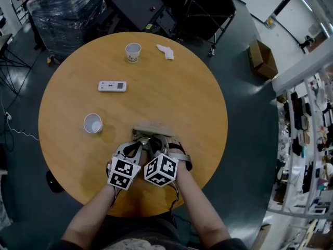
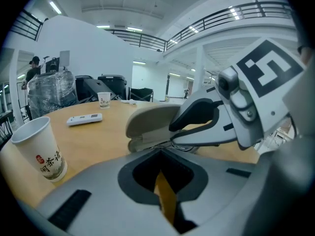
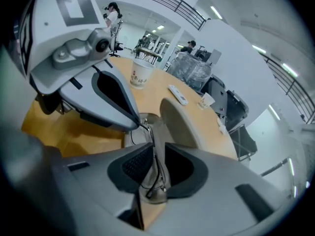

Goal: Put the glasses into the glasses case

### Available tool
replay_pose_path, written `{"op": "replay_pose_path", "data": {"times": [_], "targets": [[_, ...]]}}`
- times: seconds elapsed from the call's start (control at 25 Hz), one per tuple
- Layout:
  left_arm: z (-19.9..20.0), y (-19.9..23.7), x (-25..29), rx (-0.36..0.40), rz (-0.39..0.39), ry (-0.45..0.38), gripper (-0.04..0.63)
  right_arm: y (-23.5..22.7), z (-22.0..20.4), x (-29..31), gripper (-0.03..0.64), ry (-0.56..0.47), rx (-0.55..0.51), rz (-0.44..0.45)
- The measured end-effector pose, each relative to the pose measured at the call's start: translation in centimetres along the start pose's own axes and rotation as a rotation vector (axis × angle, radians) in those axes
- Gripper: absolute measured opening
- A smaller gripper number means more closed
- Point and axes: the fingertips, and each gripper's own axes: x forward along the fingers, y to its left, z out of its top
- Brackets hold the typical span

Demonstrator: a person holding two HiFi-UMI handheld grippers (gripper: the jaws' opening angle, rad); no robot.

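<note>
On the round wooden table point(image 1: 171, 95), the beige glasses case point(image 1: 153, 129) lies open near the front edge, lid point(image 2: 150, 118) raised. The thin wire glasses point(image 3: 154, 187) hang over the case's tray. My right gripper point(image 3: 152, 140) is shut on them, and the frame runs back between its jaws. My left gripper point(image 3: 139, 125) comes in from the left, and its closed tips meet the glasses' wire point(image 2: 165, 142) just beyond my own jaws point(image 2: 160, 150). In the head view both grippers point(image 1: 137, 145) point(image 1: 154, 142) sit side by side at the case, hiding the glasses.
A paper cup point(image 1: 93, 123) stands left of the case and a white remote point(image 1: 112, 86) lies beyond it. A second cup point(image 1: 133, 52) and a crumpled tissue point(image 1: 165, 51) sit at the far edge. Chairs and a wrapped pallet point(image 1: 65, 14) stand beyond the table.
</note>
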Motion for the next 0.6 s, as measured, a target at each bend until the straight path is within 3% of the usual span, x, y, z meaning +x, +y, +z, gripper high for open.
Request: {"op": "replay_pose_path", "data": {"times": [0.16,0.4,0.6], "targets": [[-0.1,0.3,-0.1,-0.002,-0.003,0.012,0.006,0.5,0.7,-1.8,0.060,-0.040,0.065,-0.018],[0.4,0.5,-1.7,-0.041,-0.003,-0.009,0.006,1.9,1.9,-6.2,0.060,-0.172,0.248,-0.043],[1.4,-0.6,-4.9,-0.071,-0.040,-0.068,0.006,2.7,1.2,-9.2,0.022,-0.185,0.374,-0.142]]}}
